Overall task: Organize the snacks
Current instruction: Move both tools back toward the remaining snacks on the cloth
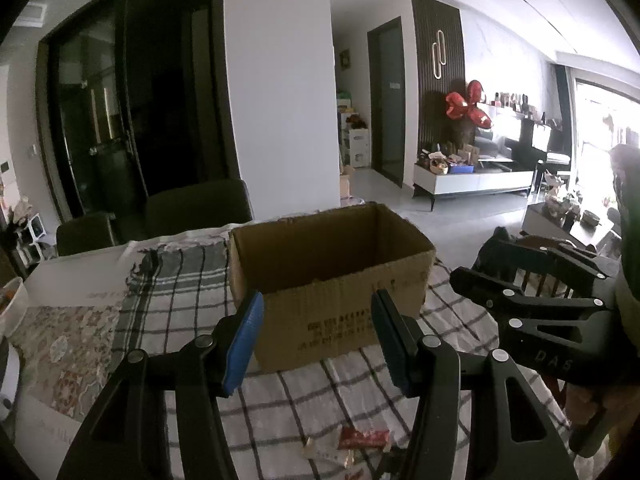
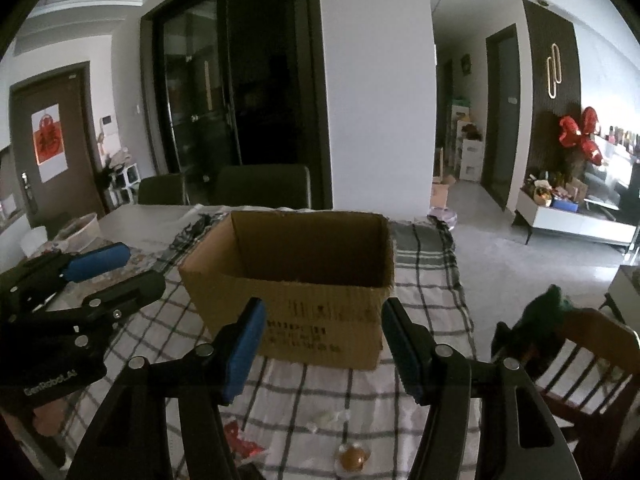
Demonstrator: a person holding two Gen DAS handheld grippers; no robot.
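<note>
The left gripper (image 1: 316, 344) is reaching in from the bottom of the left wrist view, tilted downward over the tabletop (image 1: 72, 280), its jaws standing apart with nothing between the blue pads (image 1: 242, 344). The right gripper (image 2: 324, 344) is doing the same in its own view, jaws apart and gripping nothing. Each gripper is showing in the other's camera: the right one at the right edge of the left wrist view, the left one at the left edge of the right wrist view, its blue pad raised above the cloth.

An open cardboard box (image 1: 332, 276) is sitting upright on a checked cloth (image 1: 180, 280), filling the middle of both views just beyond the fingertips; what lies on its floor cannot be told. The snacks are lying on the cloth in front of the box, low in each frame and below the jaws: a red wrapped snack (image 1: 362, 438) beside a pale crumpled wrapper (image 1: 310, 448) in the left wrist view; in the right wrist view a red packet (image 2: 240, 438), a clear wrapper (image 2: 328, 418) and a small round brown sweet (image 2: 352, 458).

Dark chairs (image 2: 262, 186) are standing behind the tabletop, a wooden chair (image 2: 592, 360) at lower right of the right wrist view, and red balloons (image 1: 466, 106) near a low white cabinet (image 1: 472, 182) far off.
</note>
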